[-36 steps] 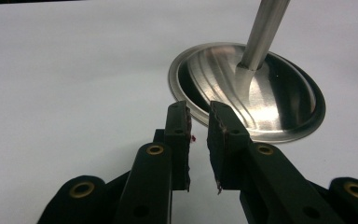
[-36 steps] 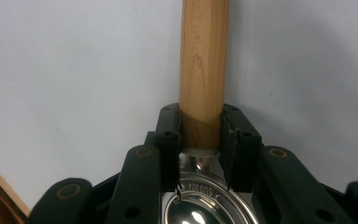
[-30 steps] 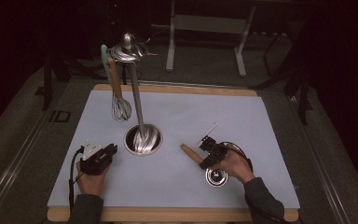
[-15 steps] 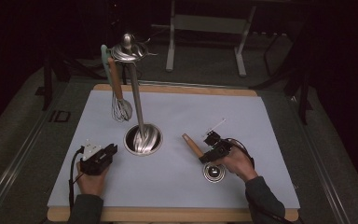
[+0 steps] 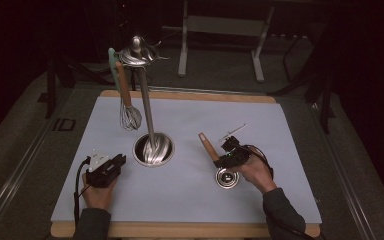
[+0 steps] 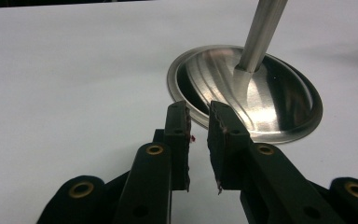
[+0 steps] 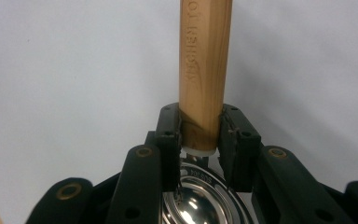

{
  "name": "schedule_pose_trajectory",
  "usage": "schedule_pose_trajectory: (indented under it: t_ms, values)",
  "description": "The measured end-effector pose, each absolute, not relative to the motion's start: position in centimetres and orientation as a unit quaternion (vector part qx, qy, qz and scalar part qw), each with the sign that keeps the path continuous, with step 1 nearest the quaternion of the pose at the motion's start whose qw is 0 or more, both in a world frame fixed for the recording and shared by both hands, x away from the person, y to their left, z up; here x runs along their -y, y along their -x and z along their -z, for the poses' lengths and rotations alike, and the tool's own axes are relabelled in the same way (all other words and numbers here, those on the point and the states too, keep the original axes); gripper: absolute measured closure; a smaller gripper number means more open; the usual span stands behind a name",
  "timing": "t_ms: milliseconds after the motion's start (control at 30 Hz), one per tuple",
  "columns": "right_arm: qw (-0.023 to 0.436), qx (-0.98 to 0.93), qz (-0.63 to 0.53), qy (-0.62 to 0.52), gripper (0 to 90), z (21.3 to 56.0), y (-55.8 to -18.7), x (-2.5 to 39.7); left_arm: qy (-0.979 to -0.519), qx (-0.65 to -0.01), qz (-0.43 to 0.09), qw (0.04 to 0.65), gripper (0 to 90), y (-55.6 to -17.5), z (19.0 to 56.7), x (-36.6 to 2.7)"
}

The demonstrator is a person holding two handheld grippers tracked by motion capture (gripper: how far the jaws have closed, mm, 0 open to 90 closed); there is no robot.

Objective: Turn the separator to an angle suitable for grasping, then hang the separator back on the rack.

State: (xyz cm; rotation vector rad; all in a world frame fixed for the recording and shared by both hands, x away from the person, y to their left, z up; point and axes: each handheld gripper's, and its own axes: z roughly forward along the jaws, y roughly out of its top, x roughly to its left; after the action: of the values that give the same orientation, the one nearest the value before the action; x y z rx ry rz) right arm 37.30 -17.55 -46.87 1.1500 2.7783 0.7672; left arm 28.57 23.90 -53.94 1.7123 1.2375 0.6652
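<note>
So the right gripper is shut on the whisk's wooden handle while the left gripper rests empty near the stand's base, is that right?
Not quite: the right gripper is shut on the wooden handle of a metal ladle, as the right gripper view shows. The whisk hangs on the stand. The left gripper is indeed empty.

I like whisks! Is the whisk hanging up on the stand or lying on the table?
Hanging up. The whisk dangles by its handle from the top of the metal stand, wire end down, above the white table.

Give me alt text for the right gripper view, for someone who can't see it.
Two black jaws of the right gripper are shut on the lower end of a wooden handle, which rises to the top of the picture over a pale tabletop. A shiny metal bowl of the utensil shows below the jaws.
</note>
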Motion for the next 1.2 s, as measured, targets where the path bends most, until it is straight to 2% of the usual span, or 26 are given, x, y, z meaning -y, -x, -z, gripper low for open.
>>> schedule_pose_trajectory:
  t_ms: [500,1000,1200]
  values:
    - [0.047,-0.892,-0.284,-0.349,70.9,46.3,-37.3,17.5,-0.691,-0.501,-0.269,0.446,78.5,-28.6,53.9,-23.9]
    - [0.109,-0.888,-0.321,-0.310,71.0,45.1,-37.1,17.0,-0.691,-0.501,-0.269,0.446,78.4,-28.6,53.9,-23.9]
    - [0.112,-0.891,-0.335,-0.286,71.0,44.7,-36.9,17.0,-0.691,-0.501,-0.269,0.447,78.4,-28.6,53.9,-23.9]
